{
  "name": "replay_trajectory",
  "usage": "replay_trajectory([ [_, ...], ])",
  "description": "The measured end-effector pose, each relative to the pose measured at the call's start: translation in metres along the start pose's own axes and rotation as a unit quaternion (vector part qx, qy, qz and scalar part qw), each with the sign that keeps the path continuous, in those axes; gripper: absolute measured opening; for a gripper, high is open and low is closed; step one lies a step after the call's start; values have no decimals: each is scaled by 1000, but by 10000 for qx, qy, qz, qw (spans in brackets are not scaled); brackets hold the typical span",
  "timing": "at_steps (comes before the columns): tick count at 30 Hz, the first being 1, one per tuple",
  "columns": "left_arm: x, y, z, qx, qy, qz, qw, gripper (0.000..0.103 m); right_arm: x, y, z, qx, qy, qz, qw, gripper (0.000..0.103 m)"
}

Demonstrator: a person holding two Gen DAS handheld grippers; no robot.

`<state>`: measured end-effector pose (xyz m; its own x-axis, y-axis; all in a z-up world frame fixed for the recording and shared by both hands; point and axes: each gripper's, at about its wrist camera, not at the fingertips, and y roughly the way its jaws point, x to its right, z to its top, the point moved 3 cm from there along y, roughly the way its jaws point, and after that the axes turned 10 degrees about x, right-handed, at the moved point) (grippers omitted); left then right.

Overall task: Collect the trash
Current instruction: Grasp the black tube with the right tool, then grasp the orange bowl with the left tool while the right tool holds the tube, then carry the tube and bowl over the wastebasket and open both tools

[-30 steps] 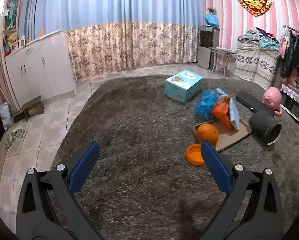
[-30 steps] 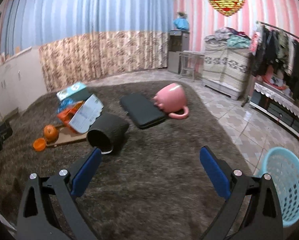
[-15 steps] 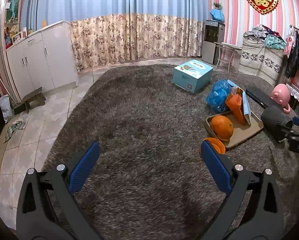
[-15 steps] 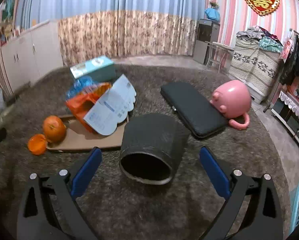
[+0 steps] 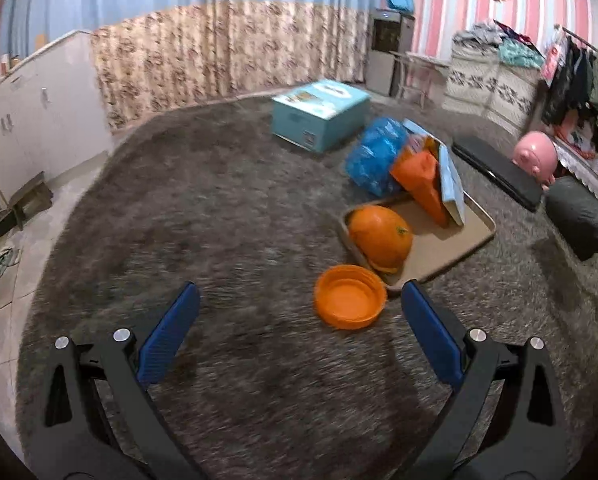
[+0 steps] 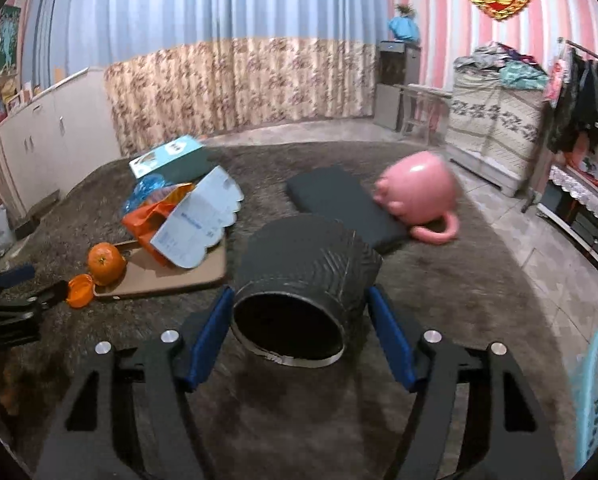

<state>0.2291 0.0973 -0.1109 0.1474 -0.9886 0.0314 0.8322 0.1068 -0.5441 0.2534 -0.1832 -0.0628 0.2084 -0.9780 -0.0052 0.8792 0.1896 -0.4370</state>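
Down on the shaggy grey carpet (image 5: 227, 216), the right gripper (image 6: 299, 328) has its jaws spread around the mouth of the black ribbed bin (image 6: 311, 264), which lies on its side with the opening toward the camera. The blue pads (image 6: 213, 336) flank the rim on either side; whether they actually touch it, I cannot tell.

The left gripper (image 5: 299, 320) hovers low over the carpet, jaws wide apart and holding nothing. Just ahead of it, near the right finger, sits the orange lid (image 5: 349, 296), hollow side up, touching the near corner of the brown tray (image 5: 439, 244). On that tray's near end rests an orange (image 5: 381, 236); at the far end lean an orange bag (image 5: 423, 180) and a light-blue card box (image 5: 451, 184). A crumpled blue plastic bag (image 5: 375, 152) lies just behind them, and a teal carton (image 5: 319, 116) farther back.

From the right wrist view, a flat black case (image 6: 339, 200) lies behind the bin, a pink pig-shaped mug (image 6: 419, 196) tipped against it. A light-blue laundry basket (image 6: 597, 396) stands at the right edge, off the carpet.
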Motion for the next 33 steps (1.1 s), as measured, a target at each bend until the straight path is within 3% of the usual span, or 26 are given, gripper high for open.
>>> replay_trajectory([
  [1, 4, 5, 0, -50, -3, -109, 9999, 96, 7, -4, -1, 9, 9, -51, 10000, 68],
  [3, 7, 12, -2, -177, 1, -170, 9997, 83, 21, -16, -3, 38, 50, -186, 9998, 68],
  [4, 9, 18, -4, -343, 23, -201, 9992, 70, 28, -24, -4, 59, 91, -261, 9996, 68],
  [5, 9, 21, -6, -424, 9, -285, 9987, 65, 35, -30, -6, 79, 142, -329, 9993, 68],
  [6, 9, 19, -5, -390, -11, -340, 9987, 63, 41, -35, -7, 93, 185, -372, 9991, 68],
  [8, 12, 14, -5, -294, 15, -482, 9984, 43, 52, -46, -11, 124, 294, -460, 9984, 68],
  [9, 14, 13, -6, -293, 41, -523, 9982, 39, 59, -53, -13, 151, 354, -527, 9979, 68],
  [14, 24, 0, -3, -139, 175, -452, 9987, 40, 89, -78, -20, 291, 632, -789, 9944, 68],
  [21, 73, -31, 17, 339, 391, -782, 9956, 40, 128, -121, -22, 604, 889, -1267, 9861, 68],
  [27, 156, -56, 38, 733, 739, -1558, 9823, 40, 173, -162, -31, 786, 1075, -1907, 9726, 68],
  [33, 247, -65, 41, 782, 1024, -2288, 9649, 40, 219, -202, -49, 847, 1324, -2550, 9541, 68],
])
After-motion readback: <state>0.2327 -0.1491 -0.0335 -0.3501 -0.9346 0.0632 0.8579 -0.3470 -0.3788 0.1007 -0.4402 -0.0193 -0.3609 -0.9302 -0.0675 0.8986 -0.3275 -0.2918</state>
